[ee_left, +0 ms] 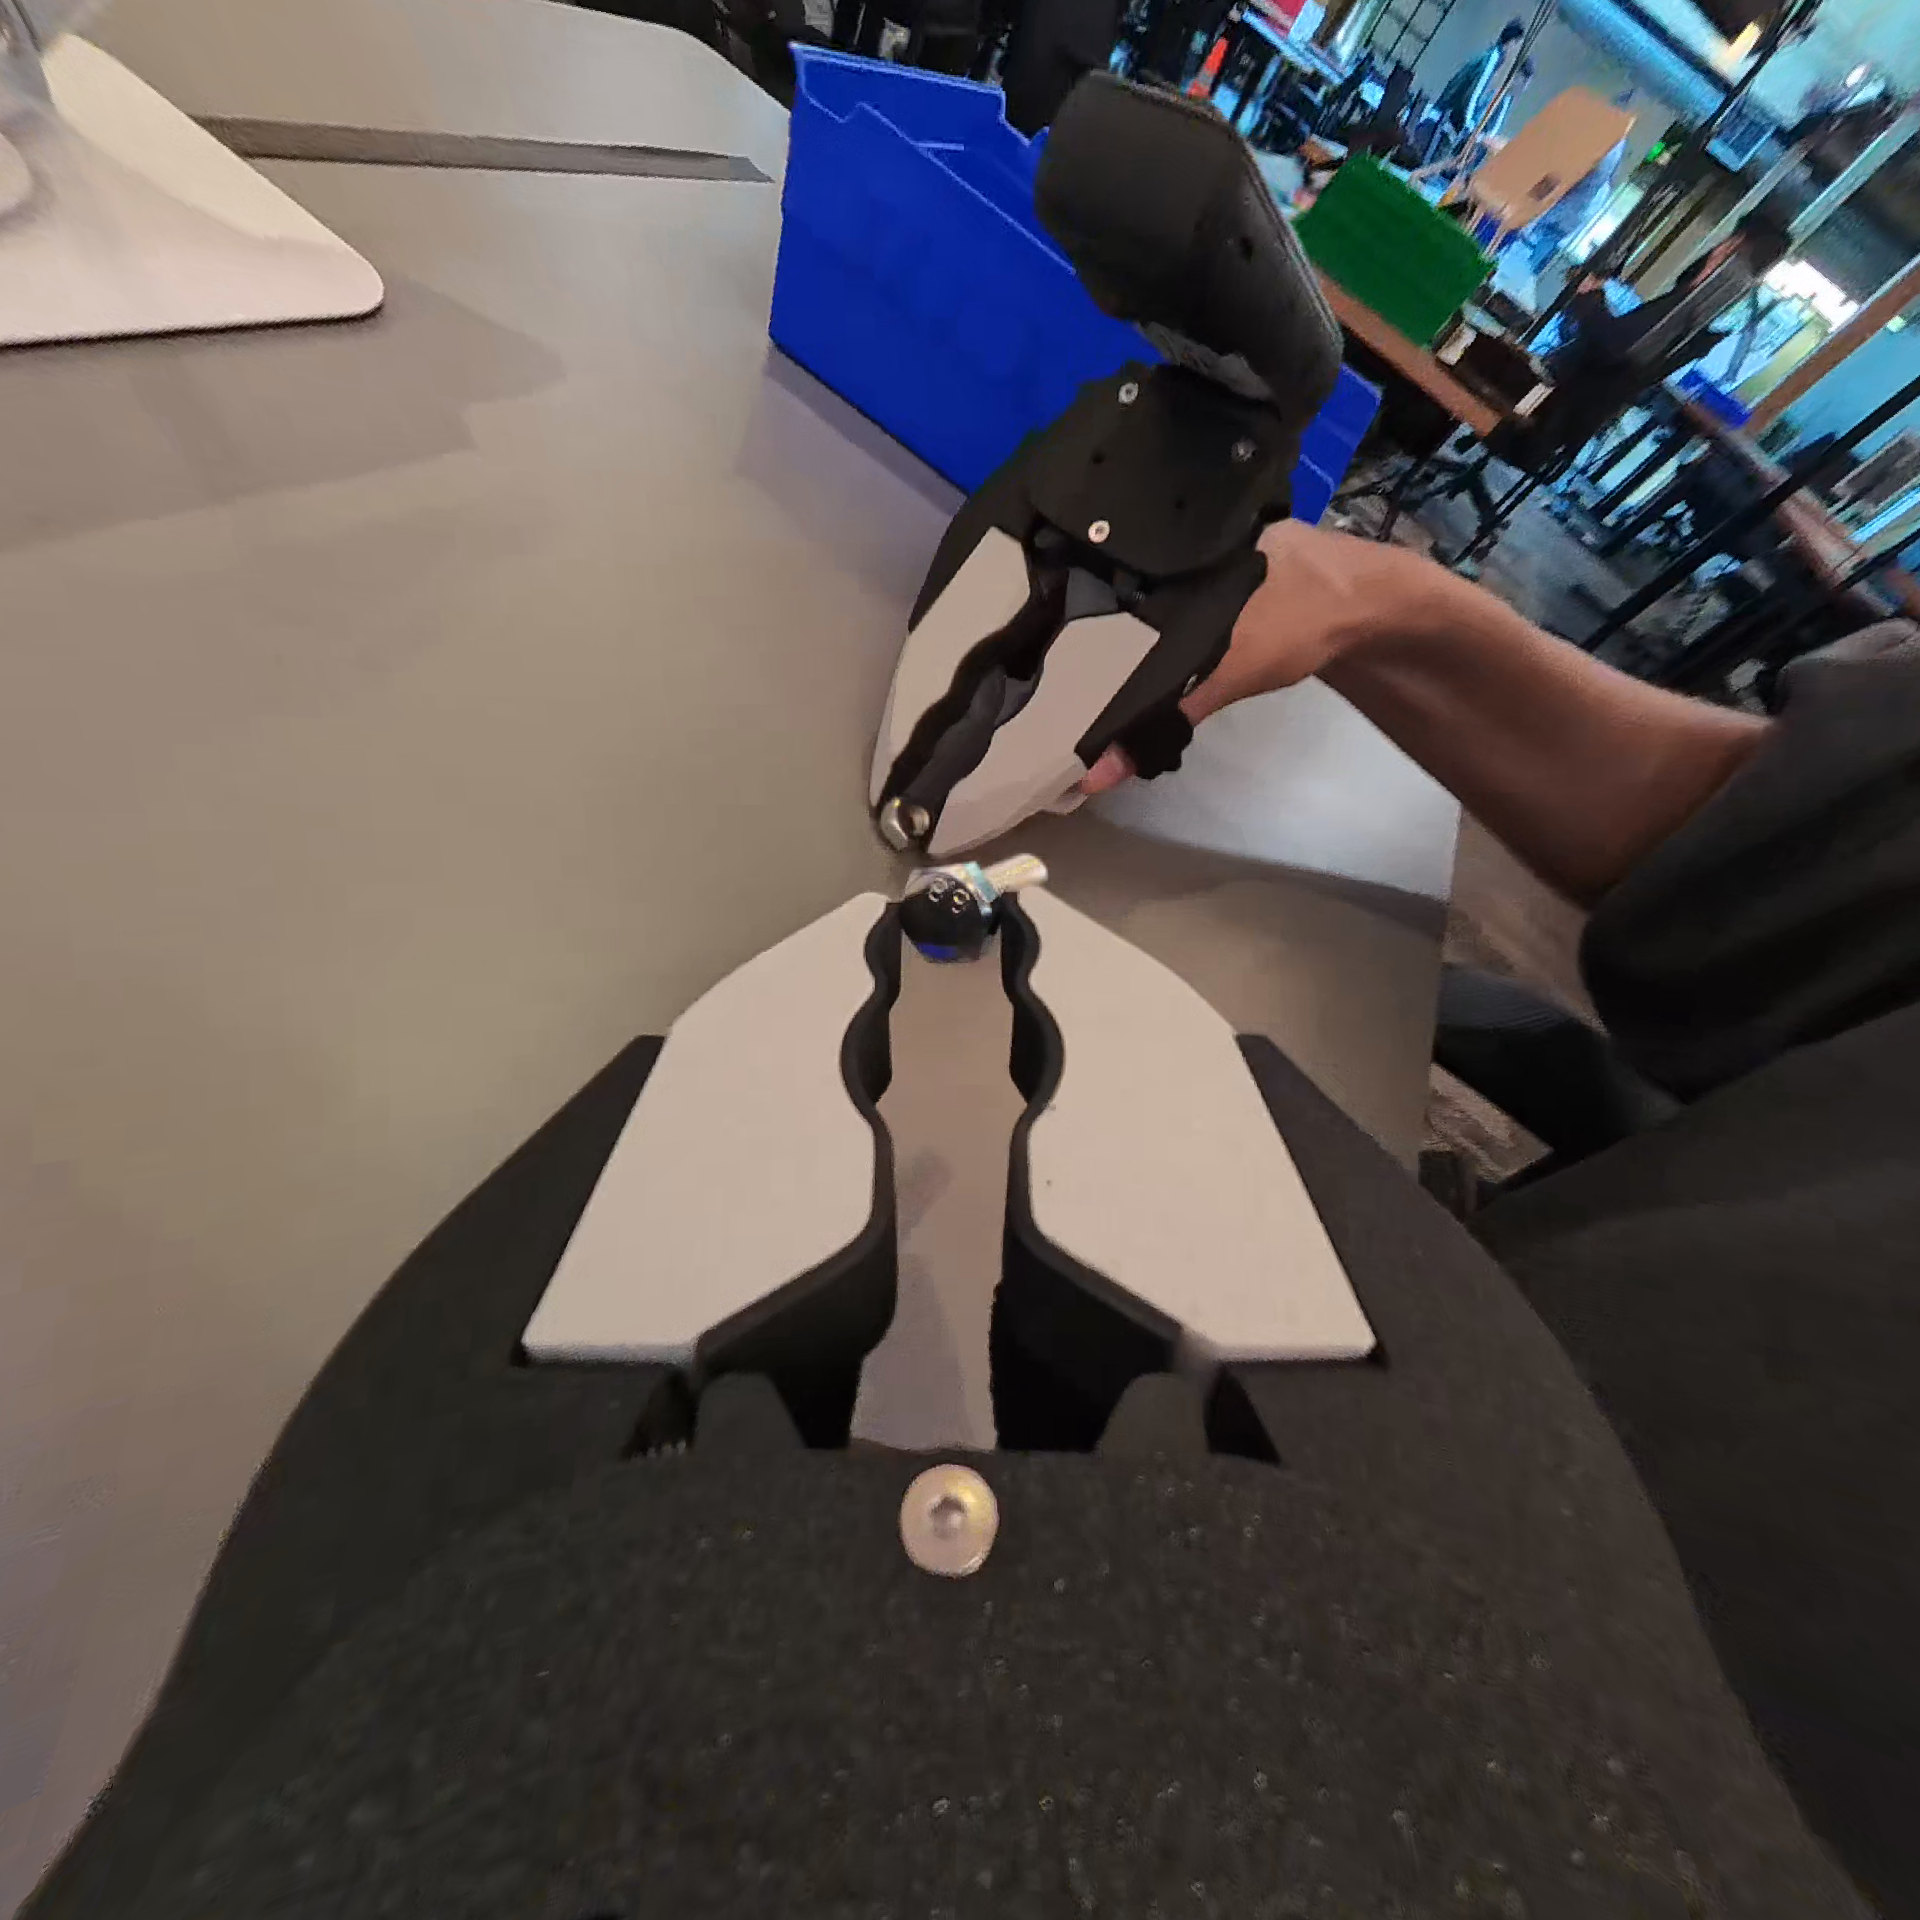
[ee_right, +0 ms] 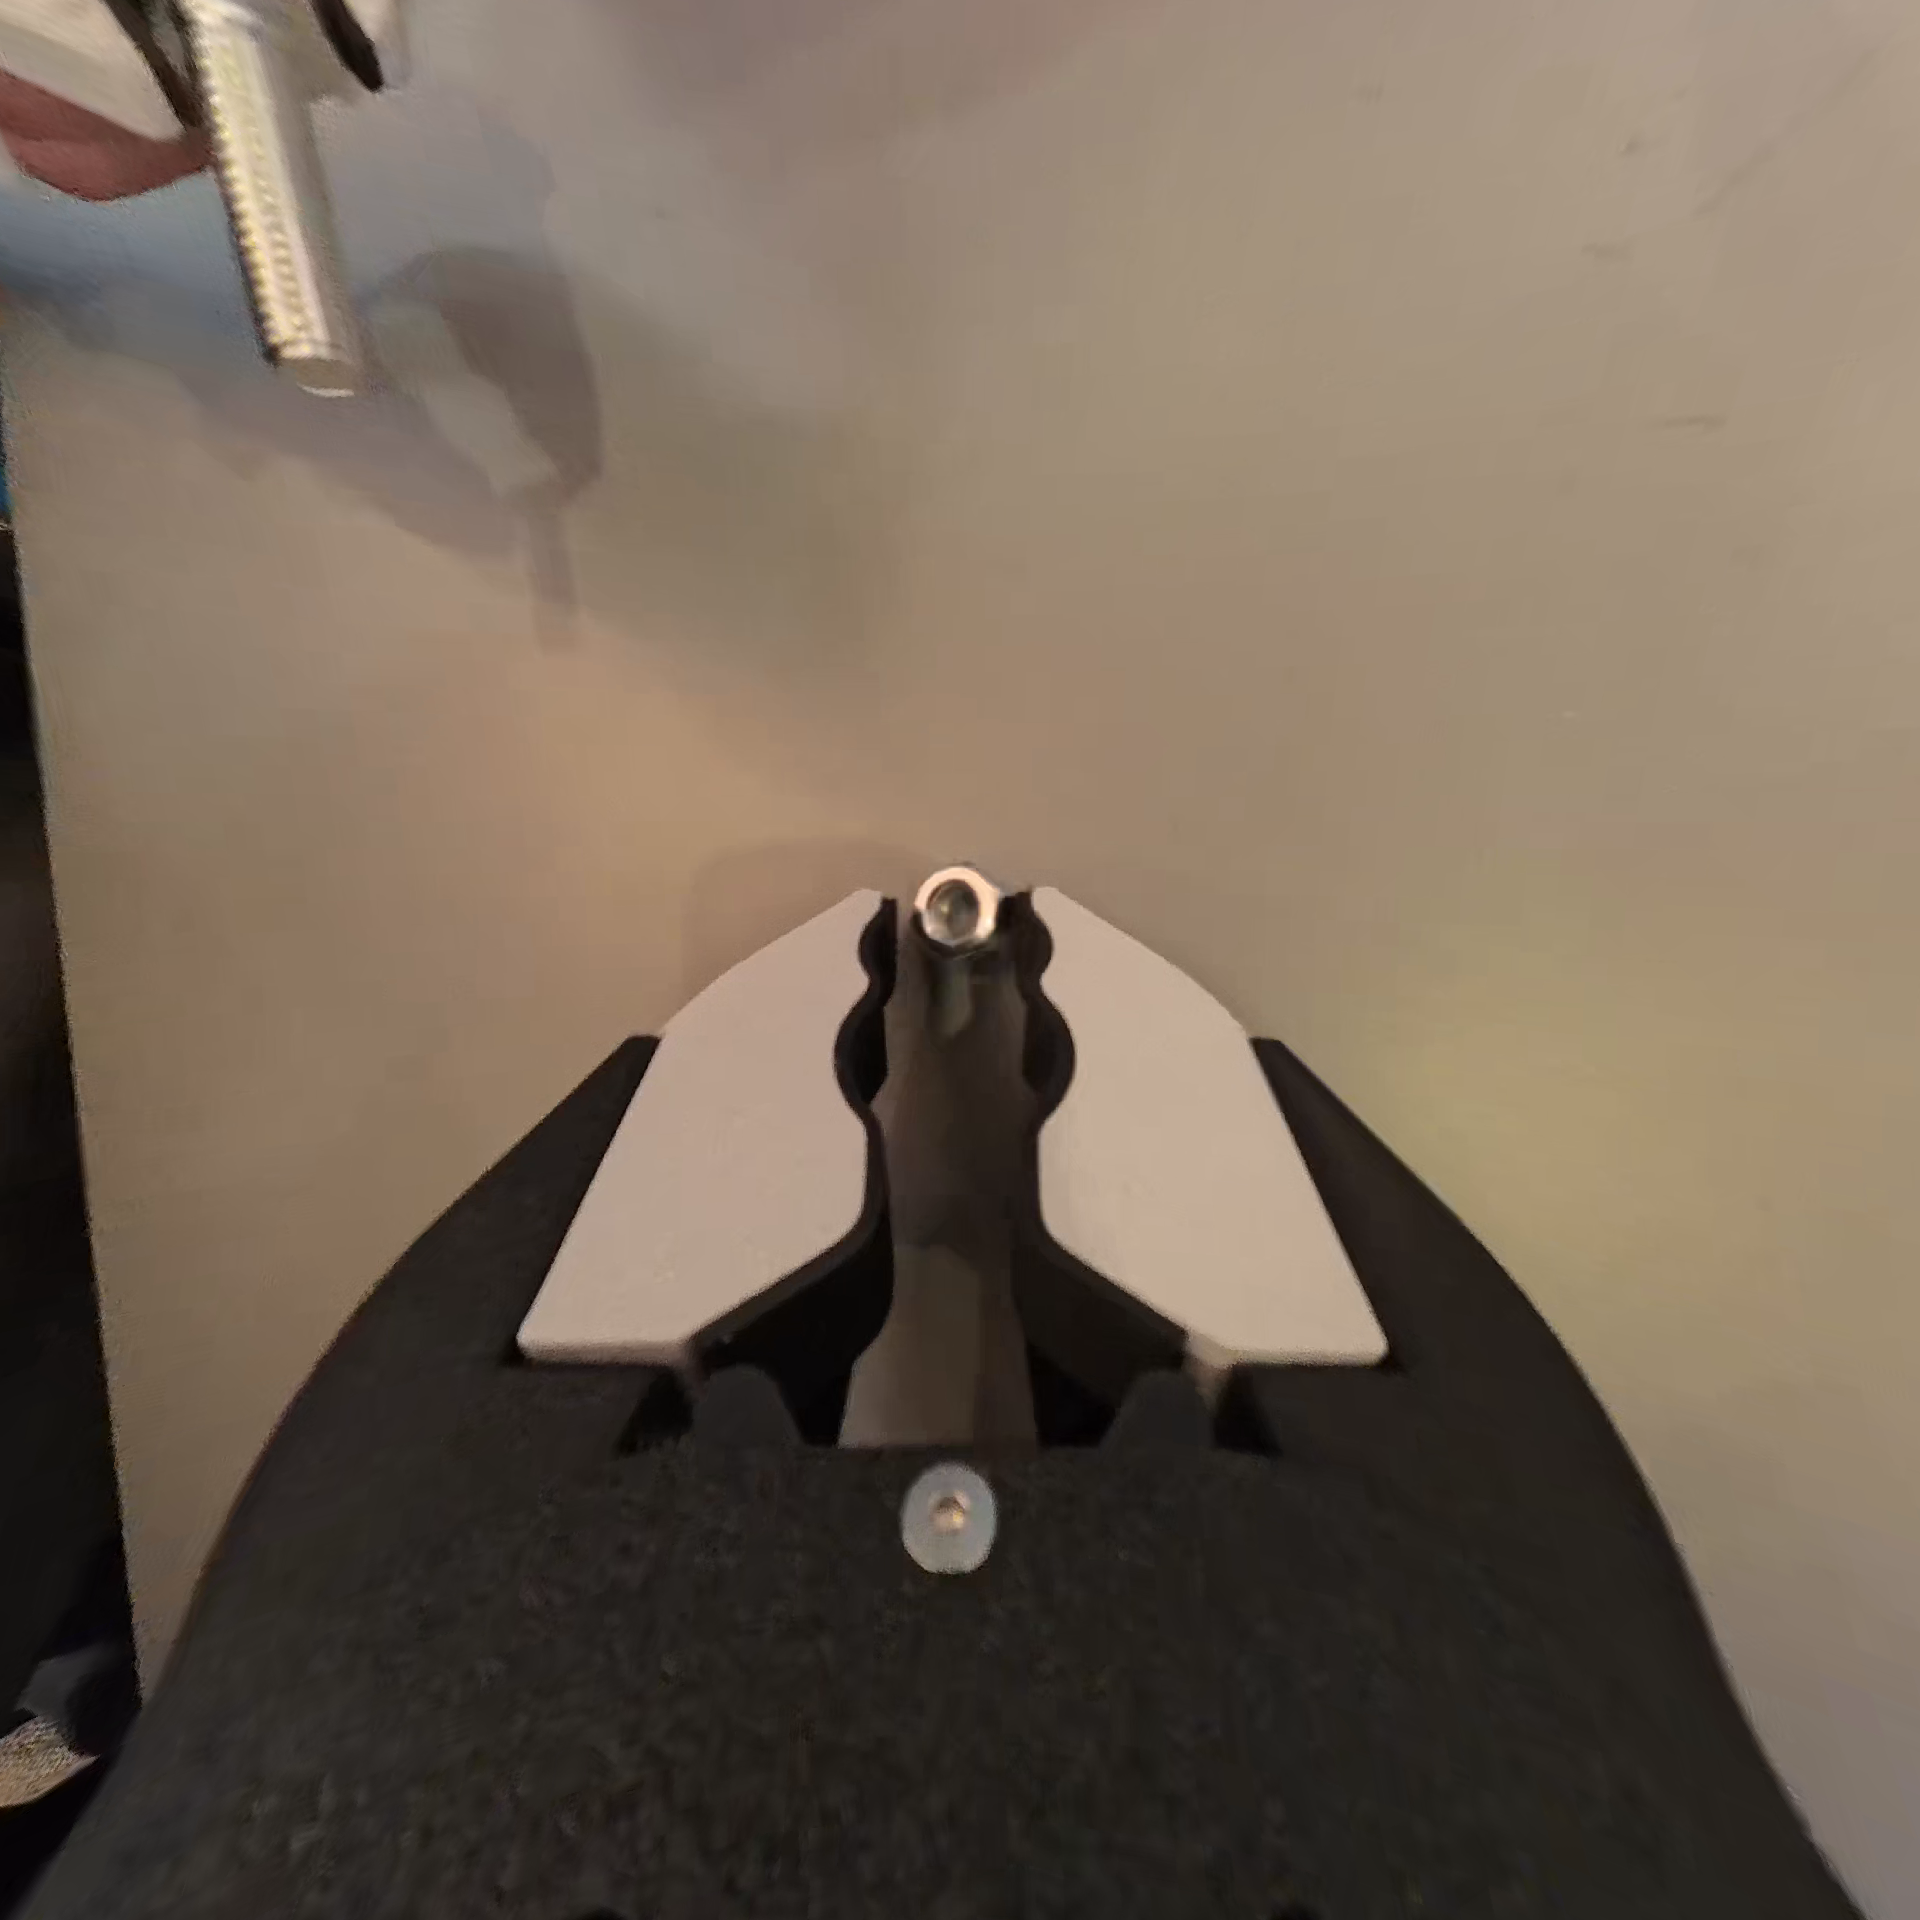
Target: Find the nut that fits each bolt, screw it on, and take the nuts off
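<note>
The left wrist view sits low behind the left gripper (ee_left: 945, 920), looking along its fingers across the grey tabletop (ee_left: 416, 727) toward a blue bin (ee_left: 914, 281) at the far edge, with the right gripper (ee_left: 914, 821) just beyond the bolt (ee_left: 951, 904) it holds. The right wrist view looks steeply down, close to the tabletop (ee_right: 1351, 520), past the right gripper (ee_right: 956, 920). Both views share that bolt (ee_right: 275, 229), seen near the right view's upper left corner.
</note>
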The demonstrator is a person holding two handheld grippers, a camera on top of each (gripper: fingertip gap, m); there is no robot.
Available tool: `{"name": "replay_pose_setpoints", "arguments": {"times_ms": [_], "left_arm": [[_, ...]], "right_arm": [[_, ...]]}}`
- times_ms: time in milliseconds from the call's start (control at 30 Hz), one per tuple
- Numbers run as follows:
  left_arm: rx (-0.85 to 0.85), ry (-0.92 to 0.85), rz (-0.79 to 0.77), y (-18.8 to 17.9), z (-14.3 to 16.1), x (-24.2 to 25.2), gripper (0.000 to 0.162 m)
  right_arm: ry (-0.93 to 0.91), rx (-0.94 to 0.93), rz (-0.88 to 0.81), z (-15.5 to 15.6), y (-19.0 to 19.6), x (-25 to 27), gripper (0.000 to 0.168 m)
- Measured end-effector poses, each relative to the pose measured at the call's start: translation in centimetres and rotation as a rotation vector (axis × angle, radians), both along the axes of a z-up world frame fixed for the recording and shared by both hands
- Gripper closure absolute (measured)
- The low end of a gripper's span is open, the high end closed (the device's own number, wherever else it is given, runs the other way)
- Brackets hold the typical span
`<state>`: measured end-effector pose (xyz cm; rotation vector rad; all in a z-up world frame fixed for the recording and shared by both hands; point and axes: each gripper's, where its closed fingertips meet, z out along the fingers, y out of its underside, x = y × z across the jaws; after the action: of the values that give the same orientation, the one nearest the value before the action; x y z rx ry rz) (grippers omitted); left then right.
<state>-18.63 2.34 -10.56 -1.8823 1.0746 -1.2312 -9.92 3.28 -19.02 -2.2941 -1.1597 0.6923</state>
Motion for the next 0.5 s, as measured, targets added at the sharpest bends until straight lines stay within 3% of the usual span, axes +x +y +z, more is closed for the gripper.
{"name": "replay_pose_setpoints", "arguments": {"times_ms": [133, 267, 400, 500], "left_arm": [[0.033, -0.011, -0.023, -0.7, 0.2, -0.1, 0.144], [0.055, -0.007, -0.021, -0.8, 0.0, -0.4, 0.144], [0.056, -0.012, -0.030, -0.8, -0.1, -0.5, 0.144], [0.044, -0.027, -0.042, -0.9, -0.1, -0.3, 0.144]], "right_arm": [[-0.099, 0.112, -0.015, 1.3, 0.3, 1.1, 0.136], [-0.219, 0.260, -0.185, 3.1, 0.1, 2.0, 0.131], [-0.224, 0.241, -0.424, 1.8, -0.3, 2.1, 0.130], [-0.220, 0.247, -0.415, 1.0, 0.1, 1.7, 0.132]]}}
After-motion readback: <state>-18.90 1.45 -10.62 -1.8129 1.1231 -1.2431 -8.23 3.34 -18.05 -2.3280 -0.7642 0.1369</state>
